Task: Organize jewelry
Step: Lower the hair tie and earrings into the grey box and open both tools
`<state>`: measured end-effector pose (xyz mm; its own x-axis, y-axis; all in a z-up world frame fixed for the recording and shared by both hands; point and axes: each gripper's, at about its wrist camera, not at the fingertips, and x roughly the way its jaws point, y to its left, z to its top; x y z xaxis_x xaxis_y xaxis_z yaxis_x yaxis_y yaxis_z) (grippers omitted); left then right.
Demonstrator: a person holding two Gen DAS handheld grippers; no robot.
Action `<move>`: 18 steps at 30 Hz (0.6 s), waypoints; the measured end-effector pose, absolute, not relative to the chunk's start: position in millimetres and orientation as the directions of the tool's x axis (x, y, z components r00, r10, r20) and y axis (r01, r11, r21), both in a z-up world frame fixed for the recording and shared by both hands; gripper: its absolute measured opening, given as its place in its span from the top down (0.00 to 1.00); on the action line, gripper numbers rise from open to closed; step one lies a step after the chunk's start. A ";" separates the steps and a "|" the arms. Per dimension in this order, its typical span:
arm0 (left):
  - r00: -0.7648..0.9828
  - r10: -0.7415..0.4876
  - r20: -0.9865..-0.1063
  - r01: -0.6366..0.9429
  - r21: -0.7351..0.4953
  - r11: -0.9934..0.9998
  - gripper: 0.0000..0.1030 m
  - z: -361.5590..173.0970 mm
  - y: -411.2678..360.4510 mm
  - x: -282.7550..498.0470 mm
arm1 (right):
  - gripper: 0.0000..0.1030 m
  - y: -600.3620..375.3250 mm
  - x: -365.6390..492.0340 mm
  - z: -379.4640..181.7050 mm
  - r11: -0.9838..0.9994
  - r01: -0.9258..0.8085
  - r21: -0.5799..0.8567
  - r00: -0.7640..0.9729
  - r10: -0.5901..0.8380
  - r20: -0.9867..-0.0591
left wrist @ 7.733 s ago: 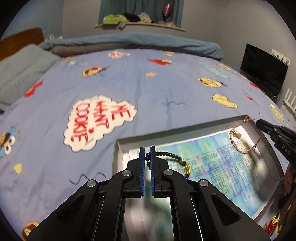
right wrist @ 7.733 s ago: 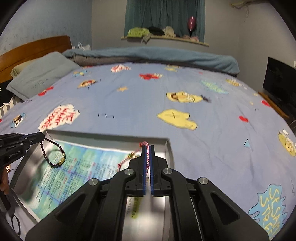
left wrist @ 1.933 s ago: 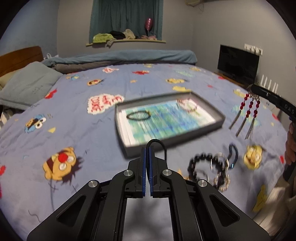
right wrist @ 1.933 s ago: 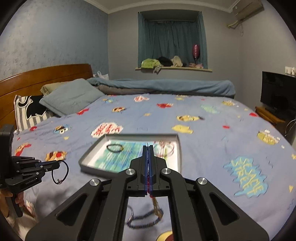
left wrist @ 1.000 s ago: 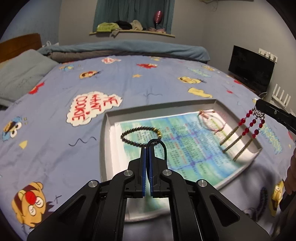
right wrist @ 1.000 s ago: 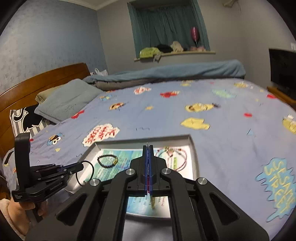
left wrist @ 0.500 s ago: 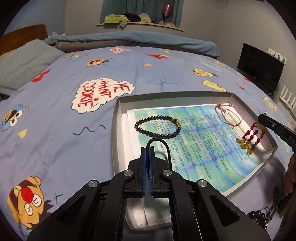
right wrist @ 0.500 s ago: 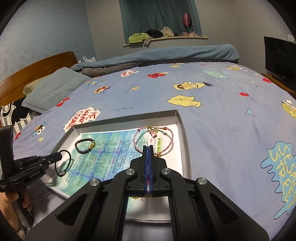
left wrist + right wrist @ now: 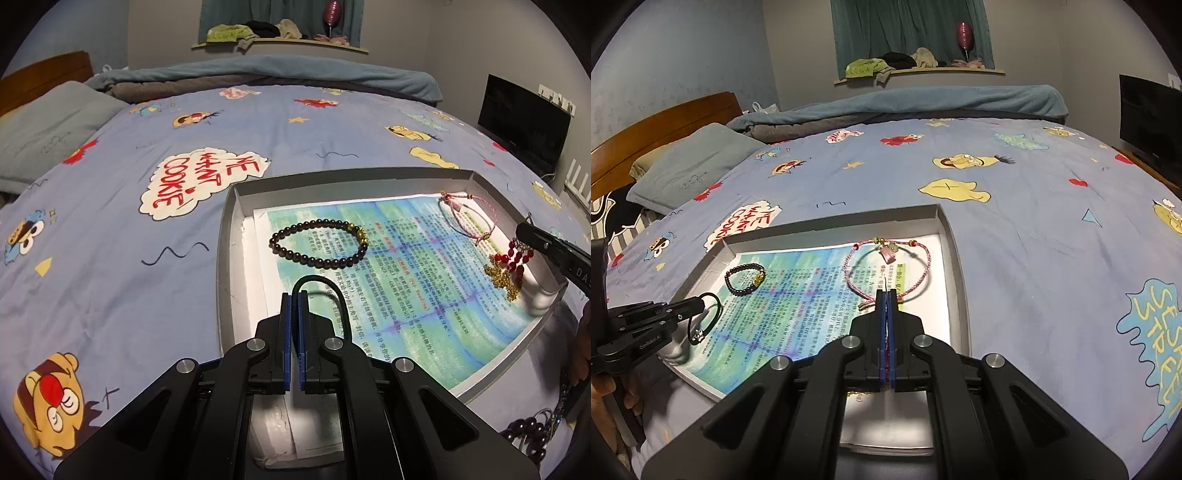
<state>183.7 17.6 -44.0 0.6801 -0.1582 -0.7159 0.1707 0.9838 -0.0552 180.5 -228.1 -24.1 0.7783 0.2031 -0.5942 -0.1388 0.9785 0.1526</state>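
Landmark: grey tray (image 9: 236, 199) on the bed, lined with a blue-green printed sheet (image 9: 406, 295) of small text, too fine to read.

Left of the tray: bedsheet (image 9: 110, 229) patch reading "ME WANT COOKIE" (image 9: 199, 177) in red on a white cloud; below it a cartoon face with a red nose.

Over the tray's near-left corner: left gripper (image 9: 294, 299), jaws pinched together on a black cord loop (image 9: 325, 291). The loop arcs up and right from the tips and hangs over the sheet. In the right wrist view the same gripper (image 9: 698, 306) carries the loop (image 9: 705, 317) with a small silver charm at its bottom; lettering on its body is too small to read reliably.

Inside the tray, left part: 1 dark bead bracelet (image 9: 317, 243) with gold beads, flat on the sheet.

Inside the tray, far-right part: 1 pink braided cord bracelet (image 9: 886, 269) with a small charm, flat on the sheet.

At the tray's right wall: right gripper (image 9: 524, 230), jaws closed on the top of a red bead tassel (image 9: 513, 258); its gold chain ends (image 9: 504, 280) are bunched on the sheet. Letters "DAS" show on the gripper arm.

Right of the tray: yellow "SESAME STREET" (image 9: 1156, 339) on a blue splash. Near-right of the tray, a heap of dark beads (image 9: 528, 435) on the sheet.
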 end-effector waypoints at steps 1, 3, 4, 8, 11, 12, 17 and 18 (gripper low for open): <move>0.681 -0.155 -0.715 0.169 -0.052 0.984 0.96 -44.2 17.3 183.5 | 0.99 -229.5 180.9 -24.2 0.979 -0.132 0.156 0.779 0.200 -0.594; 0.681 -0.151 -0.717 0.170 -0.046 0.984 0.96 -45.1 16.6 183.7 | 0.99 -231.8 182.6 -25.1 0.979 -0.125 0.164 0.777 0.199 -0.597; 0.681 -0.148 -0.717 0.170 -0.041 0.985 0.96 -45.5 16.1 183.6 | 0.99 -232.6 183.7 -26.3 0.978 -0.121 0.167 0.775 0.199 -0.600; 0.678 -0.147 -0.720 0.180 -0.031 0.983 0.96 -46.0 14.1 182.6 | 0.99 -231.1 186.9 -31.1 0.977 -0.128 0.171 0.761 0.208 -0.615; 0.681 -0.150 -0.717 0.187 -0.028 0.982 0.92 -45.3 12.8 180.9 | 0.99 -232.4 185.5 -30.1 0.976 -0.129 0.177 0.765 0.212 -0.609; 0.681 -0.151 -0.717 0.189 -0.027 0.982 0.91 -45.1 12.1 180.4 | 0.99 -233.2 185.0 -29.6 0.976 -0.127 0.179 0.766 0.211 -0.607; 0.684 -0.166 -0.711 0.203 -0.033 0.979 0.86 -43.5 10.9 177.5 | 0.97 -233.2 184.7 -29.6 0.976 -0.125 0.178 0.767 0.209 -0.606; 0.685 -0.168 -0.709 0.207 -0.032 0.978 0.83 -43.0 10.2 176.6 | 0.91 -233.2 184.2 -29.3 0.976 -0.127 0.179 0.769 0.211 -0.603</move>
<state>176.6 10.2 -43.0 0.6848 -0.1680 -0.7091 0.2072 0.9778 -0.0316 184.2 -233.2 -29.3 0.7695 0.2109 -0.6029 -0.1272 0.9756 0.1791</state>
